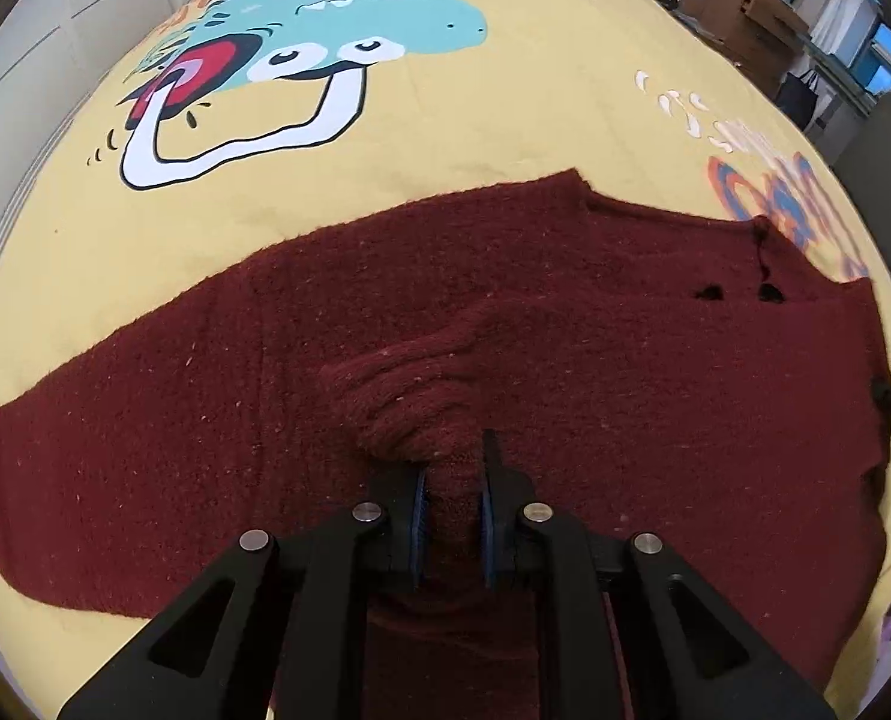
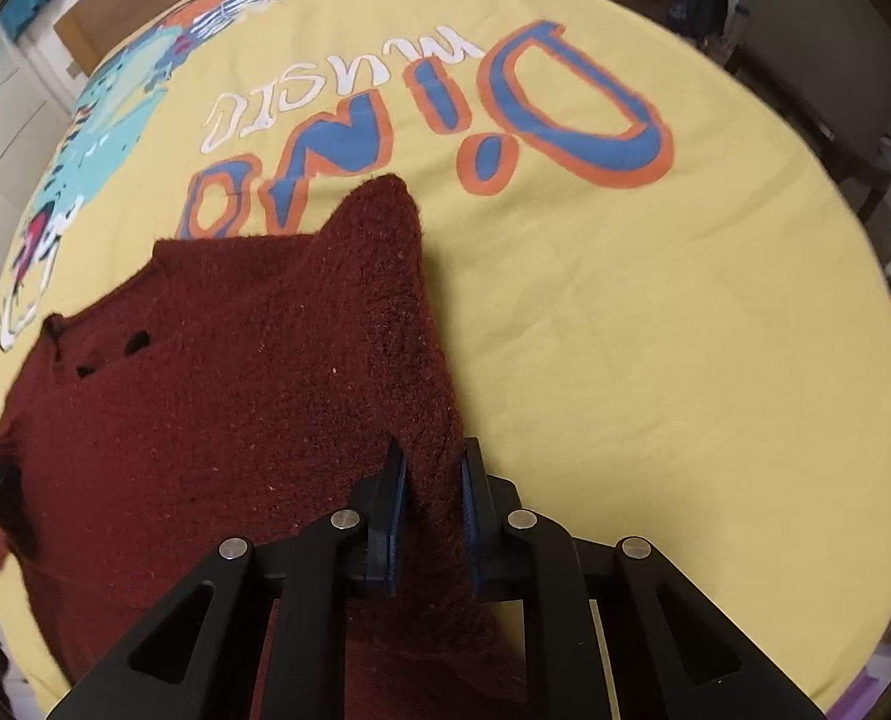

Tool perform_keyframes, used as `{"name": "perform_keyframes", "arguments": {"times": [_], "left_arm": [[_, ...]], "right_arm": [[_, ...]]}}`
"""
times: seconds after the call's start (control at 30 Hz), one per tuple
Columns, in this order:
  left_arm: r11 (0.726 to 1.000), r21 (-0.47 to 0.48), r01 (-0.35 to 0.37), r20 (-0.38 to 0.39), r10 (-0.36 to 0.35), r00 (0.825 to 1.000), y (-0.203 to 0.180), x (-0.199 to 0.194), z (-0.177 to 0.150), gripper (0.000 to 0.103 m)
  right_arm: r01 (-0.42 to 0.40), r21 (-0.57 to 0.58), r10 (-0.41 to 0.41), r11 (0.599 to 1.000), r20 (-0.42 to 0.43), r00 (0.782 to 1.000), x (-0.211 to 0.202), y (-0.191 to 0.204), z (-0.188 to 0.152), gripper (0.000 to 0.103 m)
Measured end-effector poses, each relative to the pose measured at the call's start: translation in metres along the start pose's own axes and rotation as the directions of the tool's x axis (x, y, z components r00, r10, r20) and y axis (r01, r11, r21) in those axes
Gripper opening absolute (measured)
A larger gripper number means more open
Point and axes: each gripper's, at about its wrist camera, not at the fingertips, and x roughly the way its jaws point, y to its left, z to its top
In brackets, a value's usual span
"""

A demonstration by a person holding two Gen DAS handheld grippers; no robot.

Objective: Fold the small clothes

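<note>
A dark red knitted sweater lies spread on the yellow printed sheet, one sleeve stretched out to the left. My left gripper is shut on a bunched fold of the knit near the sweater's lower middle, and the cloth rises into a small ridge ahead of the fingers. In the right wrist view the sweater fills the lower left. My right gripper is shut on its right edge, which stands lifted as a ridge running up to a raised corner. Small dark openings show near the neckline.
The sheet carries a cartoon dinosaur and large blue and orange letters. Cardboard boxes and a dark bag stand beyond the far right edge. A chair stands at the upper right. White cabinet doors are at the left.
</note>
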Motion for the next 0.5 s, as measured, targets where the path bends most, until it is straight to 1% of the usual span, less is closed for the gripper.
{"name": "perform_keyframes", "arguments": {"times": [0.03, 0.07, 0.1, 0.2, 0.23, 0.27, 0.3, 0.33, 0.37, 0.4, 0.47, 0.5], "left_arm": [[1.0, -0.008, -0.026, -0.012, 0.026, 1.0, 0.002, 0.005, -0.001, 0.016], [0.999, -0.017, -0.034, -0.024, 0.034, 0.999, 0.004, 0.011, -0.002, 0.017], [0.999, -0.035, -0.026, -0.03, 0.025, 0.999, 0.007, 0.017, -0.004, 0.018], [0.999, -0.041, -0.031, -0.01, 0.03, 0.999, 0.008, 0.018, -0.007, 0.023], [0.999, -0.035, -0.037, -0.003, 0.037, 0.999, 0.007, 0.016, -0.007, 0.026], [0.999, -0.029, -0.044, 0.0, 0.044, 0.999, 0.006, 0.014, -0.007, 0.028], [0.998, -0.031, -0.051, 0.0, 0.051, 0.999, 0.006, 0.013, -0.006, 0.039], [0.997, -0.043, -0.056, -0.012, 0.056, 0.998, 0.008, 0.013, -0.005, 0.048], [0.997, -0.062, -0.052, -0.027, 0.051, 0.998, 0.011, 0.013, -0.004, 0.049], [0.995, -0.086, -0.04, -0.04, 0.036, 0.999, 0.015, 0.012, -0.003, 0.049], [0.993, -0.115, -0.026, -0.033, 0.022, 0.999, 0.019, 0.005, -0.002, 0.059], [0.993, -0.117, -0.026, -0.016, 0.024, 1.0, 0.019, -0.002, -0.002, 0.076]], "right_arm": [[0.016, -0.011, -0.016, 1.0, -0.011, 1.0, 0.005, 0.001, 0.0, 0.015], [0.024, -0.018, -0.025, 1.0, -0.025, 0.999, 0.011, 0.001, 0.001, 0.016], [0.03, -0.017, -0.031, 0.999, -0.038, 0.999, 0.017, 0.002, 0.0, 0.016], [0.02, -0.004, -0.02, 1.0, -0.039, 0.999, 0.021, 0.001, 0.0, 0.019], [0.018, -0.005, -0.018, 1.0, -0.033, 0.999, 0.018, 0.002, 0.001, 0.023], [0.021, -0.008, -0.021, 1.0, -0.026, 0.999, 0.015, 0.002, 0.001, 0.029], [0.031, -0.014, -0.031, 0.999, -0.017, 0.999, 0.012, 0.003, 0.0, 0.032], [0.045, -0.025, -0.045, 0.999, -0.002, 0.999, 0.005, 0.002, -0.003, 0.038], [0.05, -0.03, -0.049, 0.998, 0.009, 0.999, 0.001, 0.005, -0.003, 0.047], [0.056, -0.035, -0.055, 0.998, 0.021, 0.998, -0.003, 0.008, -0.004, 0.053], [0.06, -0.055, -0.057, 0.997, 0.053, 0.997, -0.015, 0.014, -0.007, 0.072], [0.065, -0.071, -0.059, 0.995, 0.077, 0.995, -0.021, 0.021, -0.008, 0.077]]}}
